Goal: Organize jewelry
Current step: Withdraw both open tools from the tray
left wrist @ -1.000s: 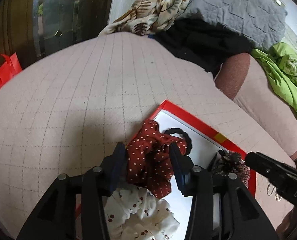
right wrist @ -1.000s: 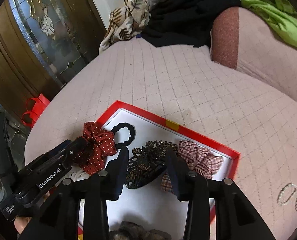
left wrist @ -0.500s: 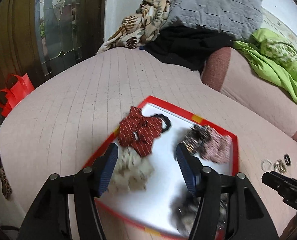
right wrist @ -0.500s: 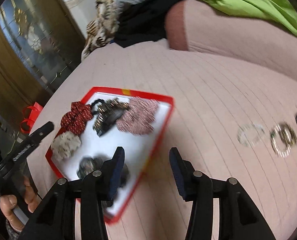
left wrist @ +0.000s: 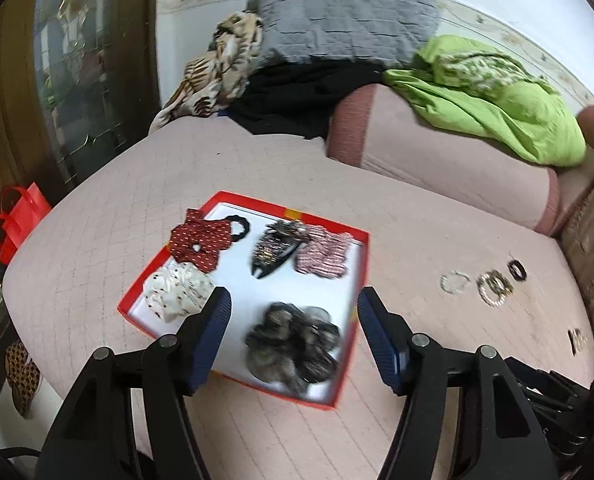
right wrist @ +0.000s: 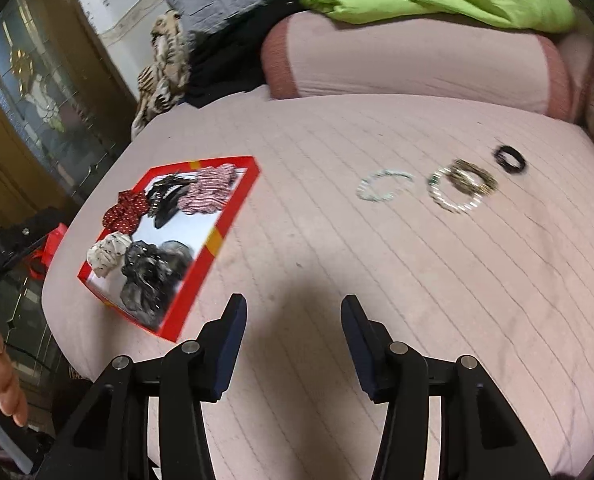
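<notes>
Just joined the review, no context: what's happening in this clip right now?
A person is sorting hair accessories and jewelry on a pink quilted bed with two handheld grippers. The red tray already holds scrunchies and a dark hair clip. The left gripper hangs above the tray, jaws opening, nothing between them. The right gripper is over bare bedding, jaws open and empty. Several bracelets lie loose on the bedding to the right, not yet in the tray.
</notes>
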`<state>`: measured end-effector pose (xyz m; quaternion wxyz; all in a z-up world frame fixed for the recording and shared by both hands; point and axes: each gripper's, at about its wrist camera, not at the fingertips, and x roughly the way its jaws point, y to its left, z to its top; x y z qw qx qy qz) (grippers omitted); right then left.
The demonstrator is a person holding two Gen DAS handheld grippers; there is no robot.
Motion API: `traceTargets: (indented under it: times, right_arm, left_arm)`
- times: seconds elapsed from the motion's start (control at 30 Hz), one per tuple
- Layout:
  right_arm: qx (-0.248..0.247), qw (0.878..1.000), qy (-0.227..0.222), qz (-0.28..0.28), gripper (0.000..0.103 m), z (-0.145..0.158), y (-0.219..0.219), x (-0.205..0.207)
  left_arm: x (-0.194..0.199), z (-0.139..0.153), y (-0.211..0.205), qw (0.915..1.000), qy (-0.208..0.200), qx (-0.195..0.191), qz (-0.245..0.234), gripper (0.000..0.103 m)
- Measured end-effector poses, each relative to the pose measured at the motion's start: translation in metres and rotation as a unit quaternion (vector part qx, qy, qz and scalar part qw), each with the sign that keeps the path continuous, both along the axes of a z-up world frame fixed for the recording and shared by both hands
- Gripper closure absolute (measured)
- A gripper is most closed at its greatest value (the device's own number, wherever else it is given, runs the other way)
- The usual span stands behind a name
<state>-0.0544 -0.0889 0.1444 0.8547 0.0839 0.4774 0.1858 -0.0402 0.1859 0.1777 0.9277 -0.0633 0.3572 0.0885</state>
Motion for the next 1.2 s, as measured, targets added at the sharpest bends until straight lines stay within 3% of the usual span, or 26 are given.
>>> traceTargets:
  times: [0.5, 1.2]
  right_arm:
    - [-0.001, 0.999, -0.015, -0.036, 0.048, 0.005, -0.043, -0.033]
    - [-0.016, 0.998, -0.004, -0.068, 0.047, -0.006, -0.069, -0.029]
  left_arm:
    - [-0.028, 0.01, -0.045, 0.9993, 0.002, 0.032, -0.017, 0.037]
    - [-0.025, -0.007, -0.06, 0.9988, 0.02, 0.029, -0.035, 0.037]
